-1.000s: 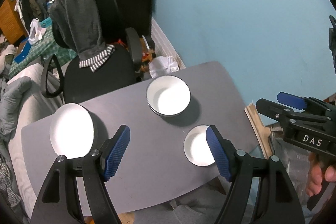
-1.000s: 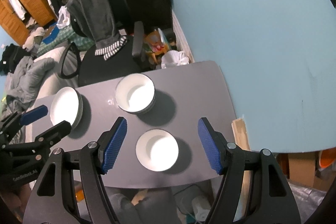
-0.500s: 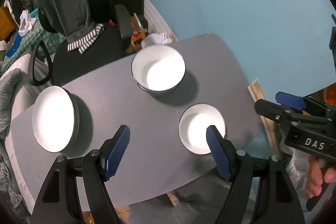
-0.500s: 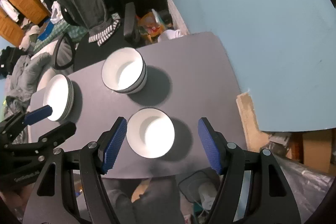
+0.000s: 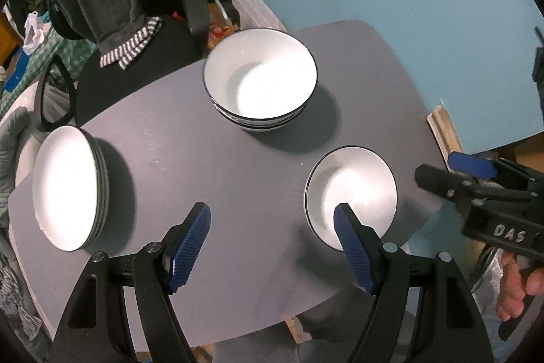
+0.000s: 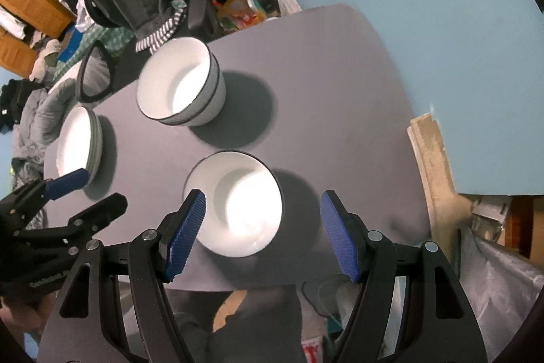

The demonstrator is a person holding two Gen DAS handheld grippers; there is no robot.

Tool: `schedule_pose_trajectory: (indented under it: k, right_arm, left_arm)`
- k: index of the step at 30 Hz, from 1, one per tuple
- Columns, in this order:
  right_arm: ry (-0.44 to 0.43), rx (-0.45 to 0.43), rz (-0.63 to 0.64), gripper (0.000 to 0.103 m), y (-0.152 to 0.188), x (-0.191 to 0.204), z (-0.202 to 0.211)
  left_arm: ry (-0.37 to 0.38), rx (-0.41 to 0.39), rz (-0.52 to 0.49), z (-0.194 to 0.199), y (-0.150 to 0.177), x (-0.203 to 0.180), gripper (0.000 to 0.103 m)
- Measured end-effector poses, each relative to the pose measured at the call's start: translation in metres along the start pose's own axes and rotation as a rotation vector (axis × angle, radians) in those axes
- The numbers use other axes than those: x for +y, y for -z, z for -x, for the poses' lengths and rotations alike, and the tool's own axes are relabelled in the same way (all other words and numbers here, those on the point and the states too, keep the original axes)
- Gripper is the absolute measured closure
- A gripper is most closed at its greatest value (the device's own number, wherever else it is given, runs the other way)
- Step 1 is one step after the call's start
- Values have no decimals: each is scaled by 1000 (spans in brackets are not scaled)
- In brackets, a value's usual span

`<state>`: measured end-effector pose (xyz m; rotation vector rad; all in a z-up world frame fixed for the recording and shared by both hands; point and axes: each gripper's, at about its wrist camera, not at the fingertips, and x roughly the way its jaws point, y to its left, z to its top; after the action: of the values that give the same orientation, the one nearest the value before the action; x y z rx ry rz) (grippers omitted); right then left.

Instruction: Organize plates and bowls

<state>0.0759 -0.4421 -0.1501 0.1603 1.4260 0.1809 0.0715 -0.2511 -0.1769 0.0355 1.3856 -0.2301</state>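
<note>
The lone bowl [image 6: 234,203], rigid, glazed and probably slippery, is best gripped at its rim. The jaws of both the right gripper [image 6: 261,233] and the left gripper [image 5: 272,244] are held apart, empty.

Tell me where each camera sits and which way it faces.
Left wrist: on the left gripper, looking steeply down at the grey table; its open jaws and the right gripper show.
Right wrist: on the right gripper, looking steeply down over the single bowl; its open jaws show.
Shared: single bowl, bowl stack, plate stack.
</note>
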Motion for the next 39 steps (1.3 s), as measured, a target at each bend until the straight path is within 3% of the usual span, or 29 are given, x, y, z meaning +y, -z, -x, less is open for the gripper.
schedule_pose_trajectory:
  k: [14,26,39]
  right_arm:
    - [39,72,21,34,7,-15,-52]
    - [34,134,34,35,12,-30,-78]
    - [12,185,45,58,9,-37,-84]
  left_arm:
    - [-27,59,-58,-61,-1,-17,27]
    - [-37,108,-42,-90,2,-18,27]
    - [-7,139,16,-103,4,-8,30]
